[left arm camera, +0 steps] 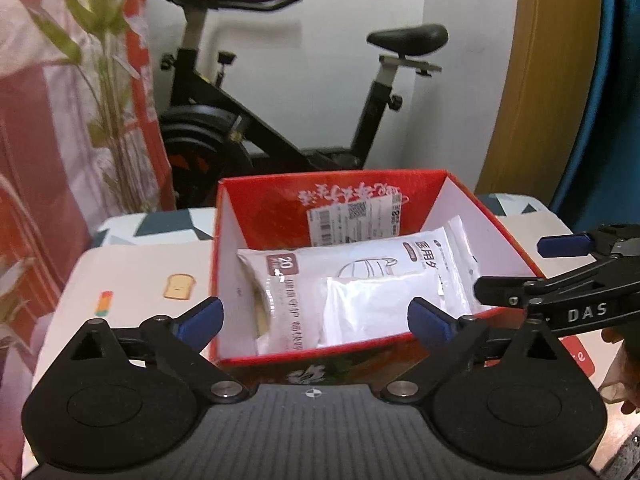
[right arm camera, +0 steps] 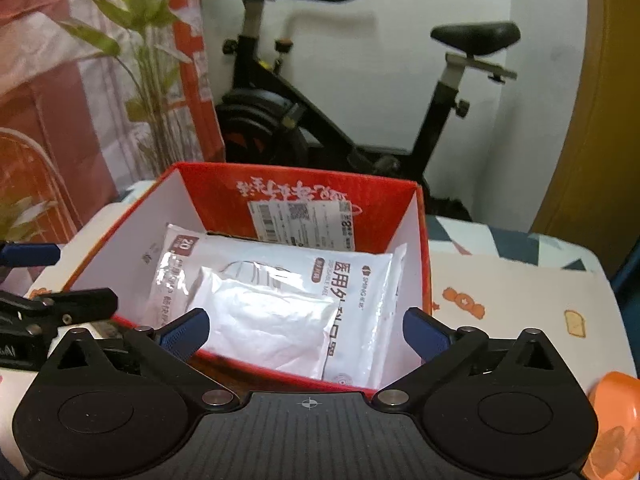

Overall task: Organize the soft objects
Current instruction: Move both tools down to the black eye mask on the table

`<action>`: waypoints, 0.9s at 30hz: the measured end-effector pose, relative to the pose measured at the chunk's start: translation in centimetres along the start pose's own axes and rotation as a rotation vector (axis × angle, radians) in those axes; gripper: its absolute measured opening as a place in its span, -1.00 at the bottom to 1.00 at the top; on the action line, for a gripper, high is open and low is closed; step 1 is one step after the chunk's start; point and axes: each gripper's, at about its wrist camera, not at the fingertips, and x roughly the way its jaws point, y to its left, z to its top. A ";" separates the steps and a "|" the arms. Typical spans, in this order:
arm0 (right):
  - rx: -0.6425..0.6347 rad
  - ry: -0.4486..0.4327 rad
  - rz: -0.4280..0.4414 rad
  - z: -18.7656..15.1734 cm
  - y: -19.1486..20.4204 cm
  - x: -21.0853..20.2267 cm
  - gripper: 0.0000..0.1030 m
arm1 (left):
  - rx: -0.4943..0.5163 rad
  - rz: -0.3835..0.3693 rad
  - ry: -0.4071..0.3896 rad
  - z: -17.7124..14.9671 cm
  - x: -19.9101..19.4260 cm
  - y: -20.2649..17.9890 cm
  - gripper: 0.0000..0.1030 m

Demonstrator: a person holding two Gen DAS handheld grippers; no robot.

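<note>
Beyond both my grippers I see an exercise bike [left arm camera: 280, 112] against the white wall, with a leafy plant [left arm camera: 100, 80] and a red-and-pink curtain [left arm camera: 36, 140] off to the left of it. Under my grippers is the table [right arm camera: 520, 292], covered in a pale cloth with small cartoon prints. Straight ahead of both grippers, just past the fingertips, sits the red box [left arm camera: 516, 252] with white inner walls and a shipping label [left arm camera: 354, 220] stuck on its far wall.

Inside the box lies the large white mask packet [left arm camera: 360, 264], flat on the bottom, and a smaller white pouch [right arm camera: 268, 320] rests on top of it at the near side.

My left gripper [left arm camera: 316, 322] has its blue-padded jaws spread wide, with nothing between them; they hang over the box's near edge, clear of the packets. My right gripper [right arm camera: 306, 330] is just as wide apart and empty, also above the near edge. From the left view, the right gripper reaches in from the right side. A small orange thing [right arm camera: 616, 420] sits at the lower right of my right gripper; I cannot tell what it is.
</note>
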 end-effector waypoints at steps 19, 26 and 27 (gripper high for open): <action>0.069 -0.022 0.069 -9.5 -0.9 -1.8 0.99 | -0.164 0.065 0.051 -9.7 -2.5 2.0 1.00; 0.103 0.020 0.054 -11.9 -0.4 -1.0 0.98 | -0.221 0.086 0.085 -11.2 -1.9 1.7 0.99; 0.092 0.016 0.046 -12.2 -0.3 -1.0 0.97 | -0.227 0.095 0.095 -11.4 -1.6 1.6 0.99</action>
